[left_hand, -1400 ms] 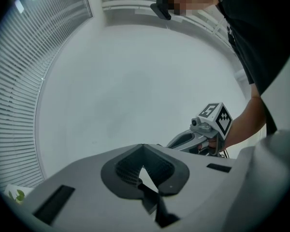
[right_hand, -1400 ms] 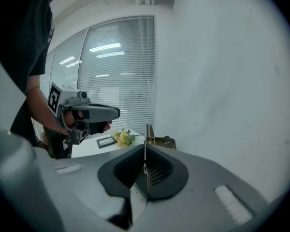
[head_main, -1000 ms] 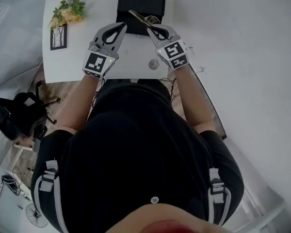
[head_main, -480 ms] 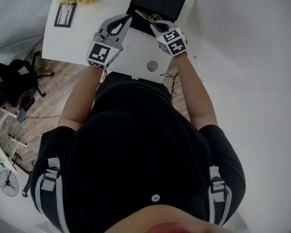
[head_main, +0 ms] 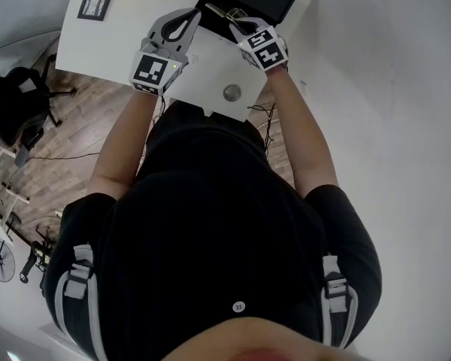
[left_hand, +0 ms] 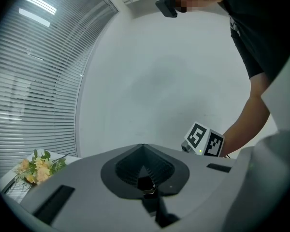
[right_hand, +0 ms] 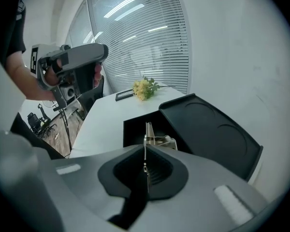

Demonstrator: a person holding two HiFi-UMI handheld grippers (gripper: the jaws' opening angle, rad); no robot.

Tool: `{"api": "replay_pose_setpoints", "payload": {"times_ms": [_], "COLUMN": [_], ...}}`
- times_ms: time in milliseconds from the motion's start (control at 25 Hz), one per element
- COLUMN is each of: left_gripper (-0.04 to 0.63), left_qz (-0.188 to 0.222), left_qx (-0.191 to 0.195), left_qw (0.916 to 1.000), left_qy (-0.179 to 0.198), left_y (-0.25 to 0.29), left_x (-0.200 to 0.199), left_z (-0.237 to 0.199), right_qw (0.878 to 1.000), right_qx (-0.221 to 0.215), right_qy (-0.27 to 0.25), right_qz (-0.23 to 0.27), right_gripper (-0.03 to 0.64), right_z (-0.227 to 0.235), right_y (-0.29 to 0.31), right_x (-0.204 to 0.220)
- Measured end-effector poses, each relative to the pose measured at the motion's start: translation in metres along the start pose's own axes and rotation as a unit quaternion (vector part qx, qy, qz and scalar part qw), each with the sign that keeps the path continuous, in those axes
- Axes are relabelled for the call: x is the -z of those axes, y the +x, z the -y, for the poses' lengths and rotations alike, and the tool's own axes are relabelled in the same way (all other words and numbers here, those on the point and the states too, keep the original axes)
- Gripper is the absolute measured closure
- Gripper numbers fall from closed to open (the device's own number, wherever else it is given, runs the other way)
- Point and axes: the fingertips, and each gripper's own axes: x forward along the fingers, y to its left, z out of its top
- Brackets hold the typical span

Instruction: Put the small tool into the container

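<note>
**Head view and both gripper views.** The right gripper [right_hand: 145, 148] has its fingers pinched on a thin metal tool [right_hand: 146, 132]. The tool stands on edge between the pads and juts out past the fingertips. Just beyond those fingertips lies the black container [right_hand: 133, 127]. It is open, with its lid [right_hand: 210, 129] swung back to the fingers' right. The tool's free end shows against the opening; whether it touches the container cannot be told.

The left gripper [left_hand: 143, 148] has its fingers pressed together on nothing and points up at a bare wall [left_hand: 154, 81]. The right gripper's marker cube [left_hand: 203, 139] shows to the right of its fingertips.

From above, both pairs of fingertips sit side by side over the white table [head_main: 210, 70], at the container's near edge.
</note>
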Motion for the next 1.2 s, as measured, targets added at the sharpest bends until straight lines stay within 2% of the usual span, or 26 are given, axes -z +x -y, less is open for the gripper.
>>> {"api": "replay_pose_setpoints", "payload": {"times_ms": [560,720,920,1200], "left_gripper": [0.588,0.588,0.588,0.588], "left_qz": [-0.004,-0.003,0.0,-0.002], "left_qx": [-0.016,-0.015,-0.012,-0.015], "left_qw": [0.9998,0.9998,0.9997,0.9996], "left_qy": [-0.011,-0.014,-0.021,-0.023], "left_y": [-0.004,-0.004,-0.007,-0.008], "left_x": [0.008,0.007,0.004,0.008], "left_z": [-0.003,-0.002,-0.002,-0.002], "right_qw": [0.998,0.998,0.998,0.997], "right_qx": [-0.048,-0.035,-0.002,0.024], "right_qy": [0.02,0.014,-0.025,-0.033], "right_qz": [-0.038,-0.043,-0.056,-0.062], "right_gripper": [0.595,0.586,0.556,0.532], "right_z": [-0.004,0.004,0.012,0.023], "right_y": [0.027,0.028,0.03,0.032], "right_x": [0.007,0.007,0.007,0.007]}}
